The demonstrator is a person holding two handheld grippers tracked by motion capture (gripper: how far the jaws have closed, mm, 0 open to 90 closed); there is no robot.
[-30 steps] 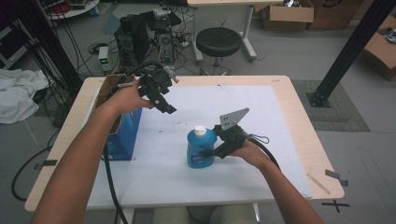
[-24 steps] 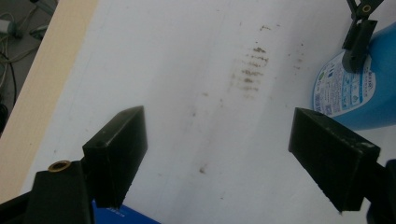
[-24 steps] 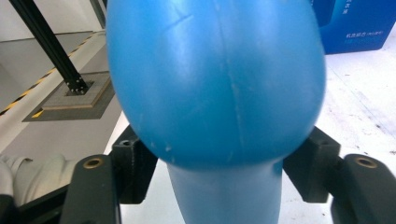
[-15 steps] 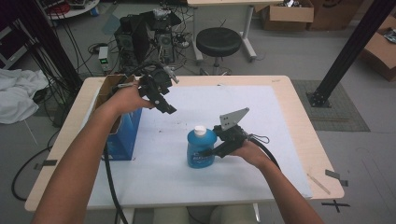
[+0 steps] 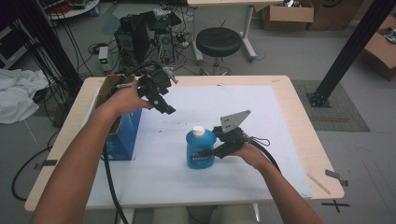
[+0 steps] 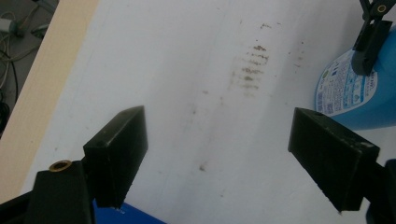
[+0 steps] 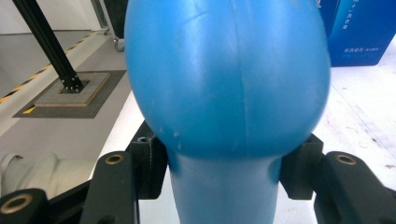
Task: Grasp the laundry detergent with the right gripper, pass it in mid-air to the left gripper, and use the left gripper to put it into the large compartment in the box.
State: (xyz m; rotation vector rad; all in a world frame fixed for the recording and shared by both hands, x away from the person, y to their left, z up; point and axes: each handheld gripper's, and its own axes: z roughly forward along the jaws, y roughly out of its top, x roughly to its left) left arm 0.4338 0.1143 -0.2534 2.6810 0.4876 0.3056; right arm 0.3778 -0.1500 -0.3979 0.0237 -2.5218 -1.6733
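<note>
Blue box [image 5: 122, 133] standing at the left side of the table [image 5: 299, 109], partly under the left forearm. Left gripper [image 5: 163, 100] held above the white mat [image 5: 261, 116] near the box, its 2 fingers [image 6: 119, 149] spread wide with nothing between them. Right of centre, blue bottle [image 5: 201, 149] with white cap upright on the mat. Right gripper [image 5: 208, 151] having just closed, fingers [image 7: 152, 165] clenched on the bottle's narrow part.

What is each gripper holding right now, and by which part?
The right gripper clamps the blue bottle across its body's narrower part. The left gripper holds nothing.
</note>
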